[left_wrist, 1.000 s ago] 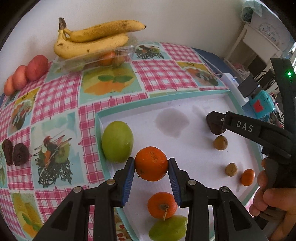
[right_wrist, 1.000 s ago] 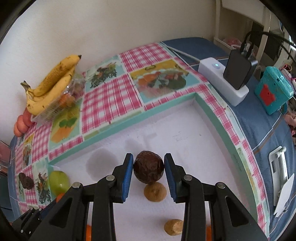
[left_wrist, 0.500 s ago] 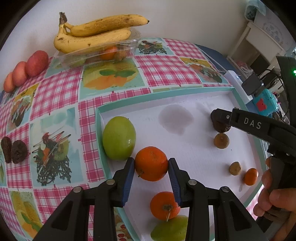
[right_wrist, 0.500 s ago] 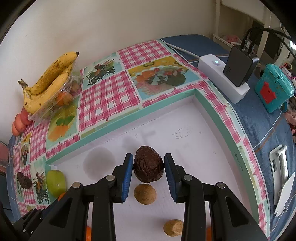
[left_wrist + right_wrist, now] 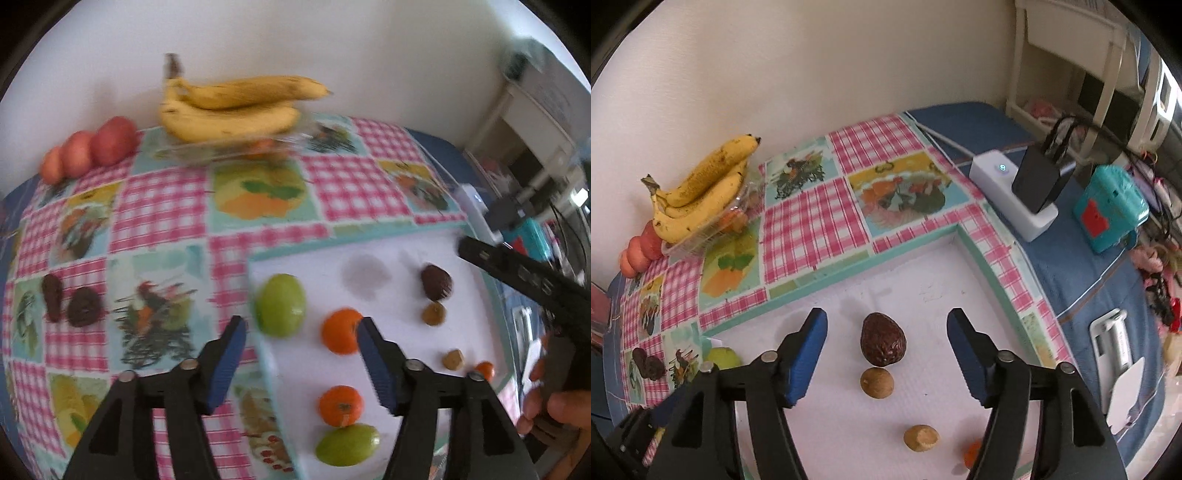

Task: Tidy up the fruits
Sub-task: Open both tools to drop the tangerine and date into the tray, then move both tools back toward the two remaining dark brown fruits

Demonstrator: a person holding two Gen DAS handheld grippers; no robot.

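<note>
My left gripper [image 5: 301, 345] is open and empty above the white board [image 5: 391, 314]. An orange [image 5: 341, 331] lies on the board just left of its right finger, a green apple [image 5: 280, 304] beyond. A second orange [image 5: 340, 404] and a green fruit [image 5: 347, 445] lie nearer. My right gripper [image 5: 886, 354] is open, its jaws straddling a dark brown wrinkled fruit [image 5: 882, 339] that rests on the board [image 5: 923, 295]. Two small brown fruits [image 5: 876, 382] [image 5: 921, 437] lie in front of it.
Bananas [image 5: 229, 107] lie on a clear fruit box at the wall, beside red fruits [image 5: 88, 149]. Two dark fruits [image 5: 70, 304] sit on the checked cloth [image 5: 159, 206]. A power strip with charger [image 5: 1019, 192] and a teal box [image 5: 1110, 212] stand at the right.
Both grippers have opened. The left let go of the orange, the right let go of the dark brown fruit; both fruits now rest on the board. The left view swung leftward.
</note>
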